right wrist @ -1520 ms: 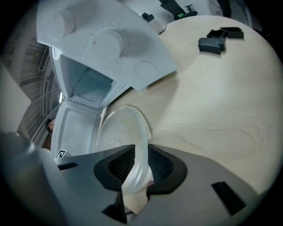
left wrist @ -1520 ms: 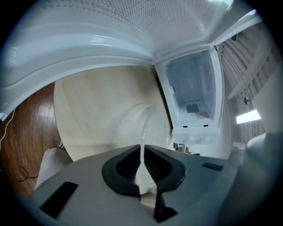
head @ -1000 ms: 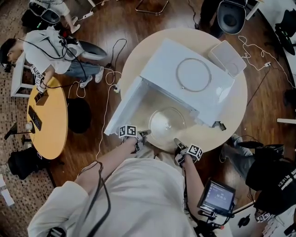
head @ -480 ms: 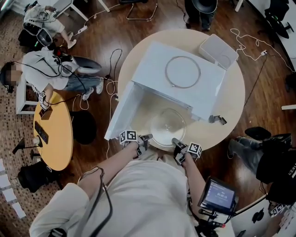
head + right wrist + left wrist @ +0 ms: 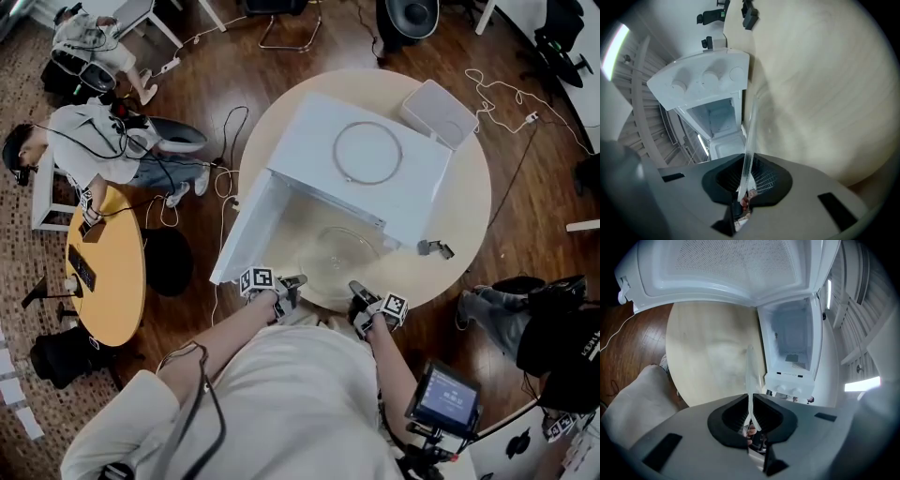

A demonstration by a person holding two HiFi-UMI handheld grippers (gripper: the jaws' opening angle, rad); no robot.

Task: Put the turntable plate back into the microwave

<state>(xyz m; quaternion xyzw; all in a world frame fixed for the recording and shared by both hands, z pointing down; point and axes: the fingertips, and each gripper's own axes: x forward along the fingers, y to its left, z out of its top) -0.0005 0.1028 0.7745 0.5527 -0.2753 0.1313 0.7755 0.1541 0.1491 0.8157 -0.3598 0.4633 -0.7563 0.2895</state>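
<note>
Glass plate gripped at both sides, just in front of the open microwave.

I am holding the clear round glass turntable plate point(image 5: 339, 255) between my two grippers, over the near part of the round pale wooden desk point(image 5: 464, 220). Its far rim is reaching the mouth of the white box-shaped microwave point(image 5: 412, 192), whose white door point(image 5: 246, 230) is standing open on the left. My left gripper point(image 5: 296, 280) is keeping its jaws clenched on the plate's left rim. My right gripper point(image 5: 357, 290) has just been closing its jaws and is now pinching the right rim, the thin glass edge running straight out between them. A thin pale ring point(image 5: 367, 153) is lying on the microwave's top.
</note>
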